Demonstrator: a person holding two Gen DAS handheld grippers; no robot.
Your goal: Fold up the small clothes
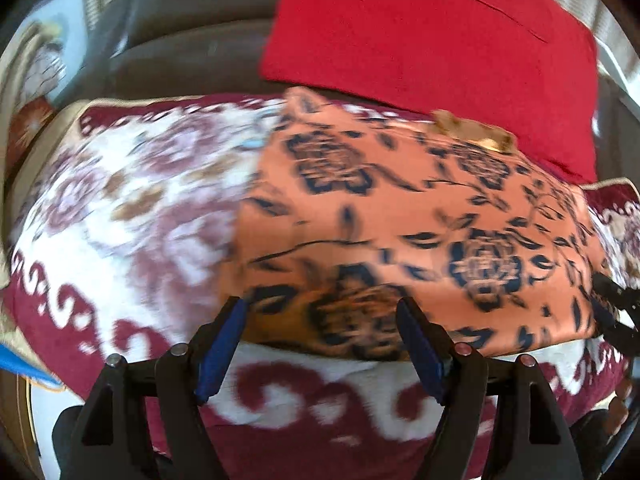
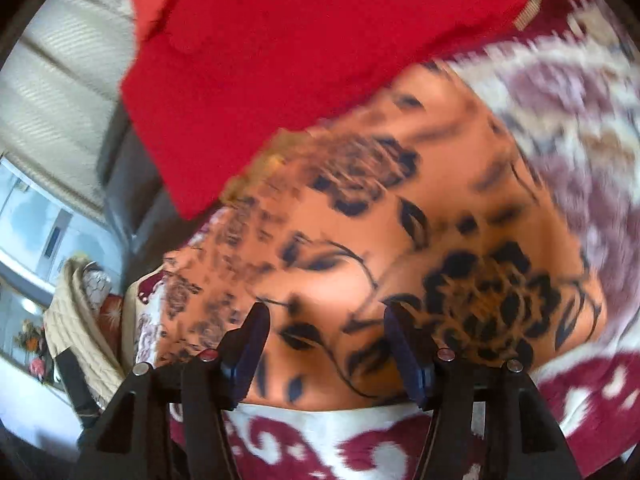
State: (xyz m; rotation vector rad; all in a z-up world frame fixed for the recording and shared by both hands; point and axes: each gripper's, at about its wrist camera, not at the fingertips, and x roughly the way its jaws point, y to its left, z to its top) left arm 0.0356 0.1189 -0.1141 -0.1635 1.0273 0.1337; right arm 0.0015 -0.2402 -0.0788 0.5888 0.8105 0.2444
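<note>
The left gripper (image 1: 322,312) hung wide open and empty at the near hem of the orange floral garment (image 1: 420,216), which lay ahead on the patterned blanket (image 1: 120,208). The right gripper (image 2: 326,320) gaped likewise over that hem, holding nothing. Folding seemed partly done; a red cloth (image 2: 280,60) beyond looked unfolded.

Patterned blanket (image 1: 120,208) carries orange cloth (image 1: 420,220), red cloth (image 1: 420,28).

The folded garment (image 1: 420,216) lay on the patterned blanket (image 1: 120,208) (toward its right half); the cushion (image 1: 432,28) lay behind it, touching its far edge.
</note>
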